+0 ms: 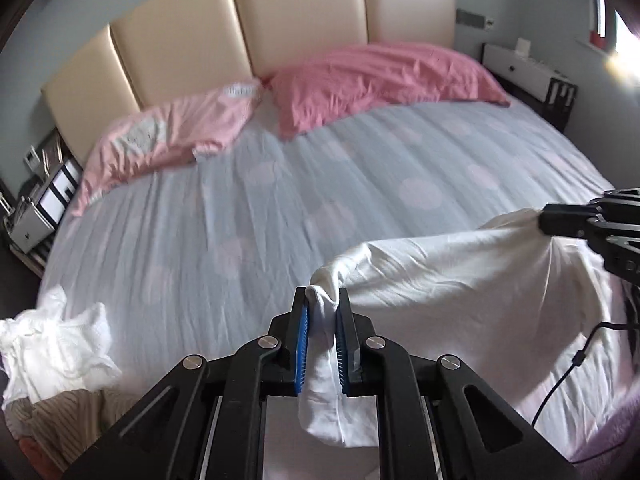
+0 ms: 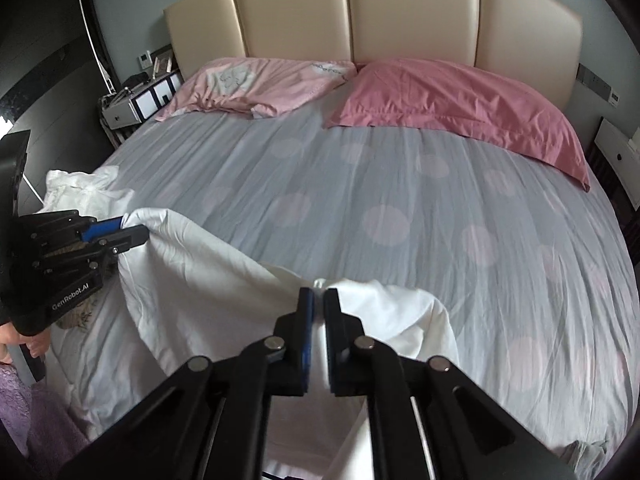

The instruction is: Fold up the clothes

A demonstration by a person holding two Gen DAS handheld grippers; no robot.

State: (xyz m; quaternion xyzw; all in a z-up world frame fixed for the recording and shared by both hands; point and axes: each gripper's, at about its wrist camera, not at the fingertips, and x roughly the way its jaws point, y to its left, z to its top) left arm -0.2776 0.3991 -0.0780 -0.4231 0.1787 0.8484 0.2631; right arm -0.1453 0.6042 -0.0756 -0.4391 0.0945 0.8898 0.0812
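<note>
A white garment (image 1: 460,264) hangs stretched between my two grippers above the near edge of the bed. My left gripper (image 1: 323,300) is shut on one bunched corner of it; the cloth runs down between the blue pads. It also shows in the right wrist view (image 2: 134,228), at the left. My right gripper (image 2: 319,300) is shut on the other corner of the white garment (image 2: 208,276); in the left wrist view it shows at the right edge (image 1: 544,220). The cloth sags between the two grips.
The bed has a grey sheet with pale dots (image 2: 380,200), two pink pillows (image 2: 460,100) and a beige headboard (image 2: 360,20). A pile of crumpled white and striped clothes (image 1: 56,344) lies at the bed's near left. Nightstands (image 1: 528,72) flank the bed. A black cable (image 1: 568,368) hangs at the right.
</note>
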